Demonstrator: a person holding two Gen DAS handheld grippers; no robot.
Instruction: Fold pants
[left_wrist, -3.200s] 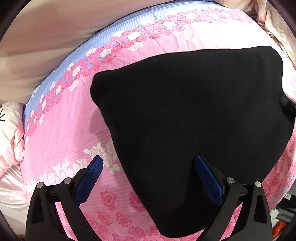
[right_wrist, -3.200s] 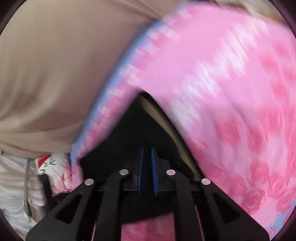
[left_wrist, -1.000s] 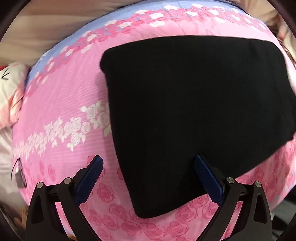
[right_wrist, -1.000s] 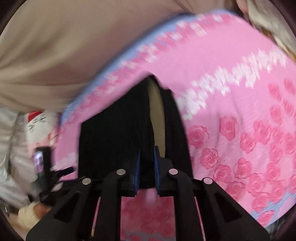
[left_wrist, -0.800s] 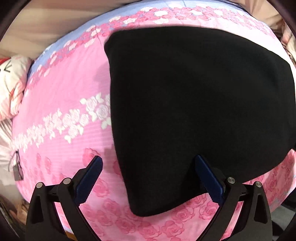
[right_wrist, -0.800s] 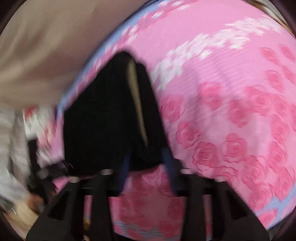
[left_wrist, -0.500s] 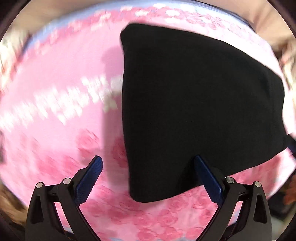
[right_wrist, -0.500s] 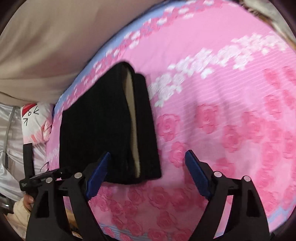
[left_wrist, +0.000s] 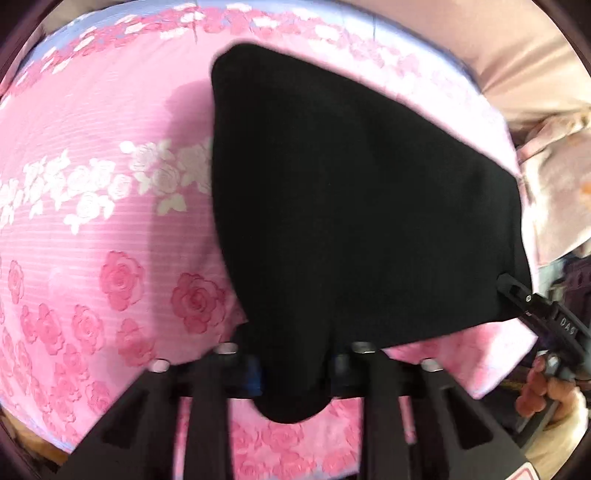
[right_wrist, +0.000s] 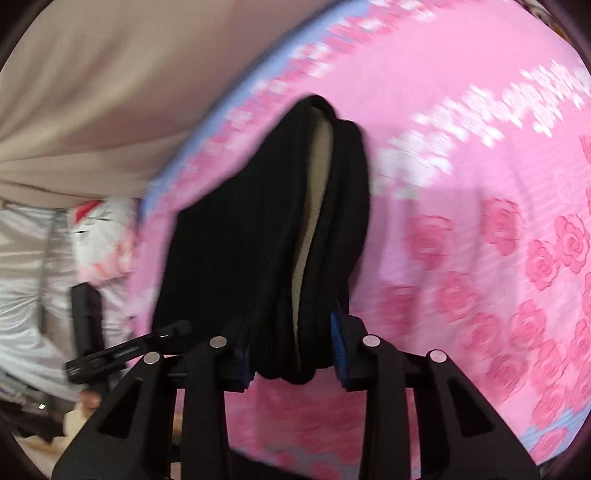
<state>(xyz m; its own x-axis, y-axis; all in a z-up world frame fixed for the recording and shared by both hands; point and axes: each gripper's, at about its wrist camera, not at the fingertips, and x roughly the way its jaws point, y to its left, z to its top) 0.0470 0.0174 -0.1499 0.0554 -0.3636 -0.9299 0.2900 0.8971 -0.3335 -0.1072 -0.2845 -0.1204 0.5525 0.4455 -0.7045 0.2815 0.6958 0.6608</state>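
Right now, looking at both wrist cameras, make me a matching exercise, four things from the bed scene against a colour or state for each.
Things:
1. black pants
2. floral bedspread
3. left tongs
4. pants lining

Colour or state:
A. beige, showing between black layers
B. pink with roses
C. folded, lying on the bedspread
D. clamped on a corner of the pants

Pairs: 1-C, 2-B, 3-D, 4-A
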